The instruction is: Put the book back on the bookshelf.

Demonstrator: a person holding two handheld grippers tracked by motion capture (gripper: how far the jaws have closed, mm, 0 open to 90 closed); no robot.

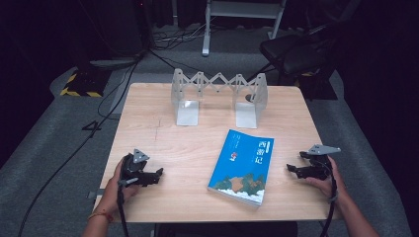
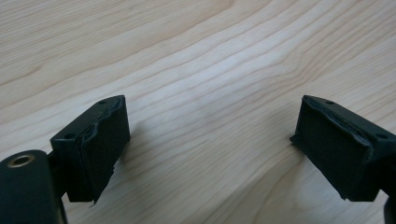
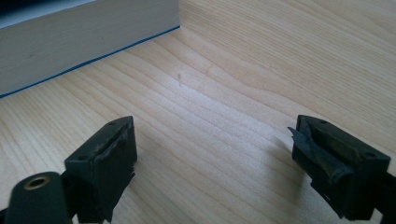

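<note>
On the wooden table (image 1: pixel 148 123) we note the book (image 1: pixel 242 165) lying lengthwise front-to-back, nearer the right gripper (image 1: pixel 295 169); left gripper (image 1: pixel 157 174) farther; both gape wide, empty.

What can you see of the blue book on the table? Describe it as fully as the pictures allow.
The book is a thick paperback with a bright blue cover, white characters near its top and a picture of rocks and white waves along its lower edge. It is closed and lies flat, cover up, slightly askew on the wooden table, in front of the metal book rack and apart from it. The right gripper view shows its pale page edges resting on the wood. Neither gripper touches it.
</note>
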